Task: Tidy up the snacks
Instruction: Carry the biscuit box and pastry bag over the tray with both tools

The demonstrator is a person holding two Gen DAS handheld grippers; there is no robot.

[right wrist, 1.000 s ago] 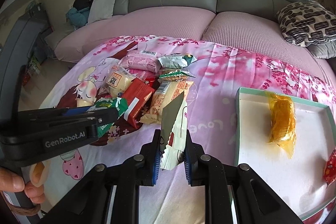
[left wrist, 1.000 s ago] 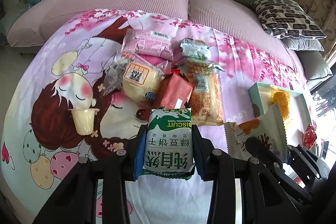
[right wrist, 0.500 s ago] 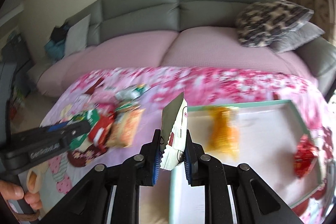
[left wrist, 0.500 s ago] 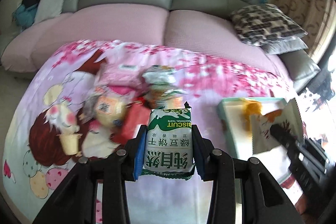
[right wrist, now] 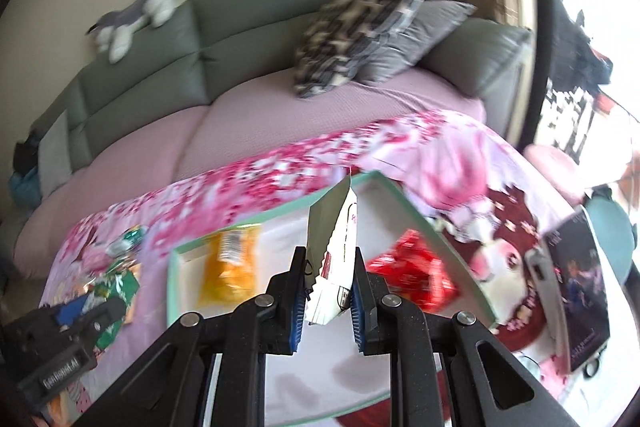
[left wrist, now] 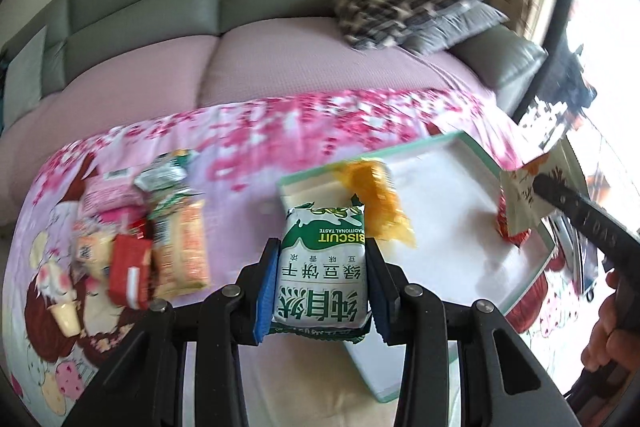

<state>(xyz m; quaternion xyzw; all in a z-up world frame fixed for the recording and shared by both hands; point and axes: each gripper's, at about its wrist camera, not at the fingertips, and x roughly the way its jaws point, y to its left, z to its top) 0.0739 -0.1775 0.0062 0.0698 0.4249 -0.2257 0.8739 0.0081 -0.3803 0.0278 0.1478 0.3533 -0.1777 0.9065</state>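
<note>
Floral sheet (left wrist: 280, 131) under tray (left wrist: 452, 187), snacks (left wrist: 180, 243)

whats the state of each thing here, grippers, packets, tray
left hand-held gripper: shut on green biscuit packet, held upright
right hand-held gripper: shut on white sachet, above the tray
tray: open, on the bedspread
orange packet: lying in tray
red packet: lying in tray
snack pile: loose on bedspread, outside tray

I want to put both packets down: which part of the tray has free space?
The tray is bare between the orange packet and the red packet, and along its near edge. The snack pile on the blanket is crowded.
</note>
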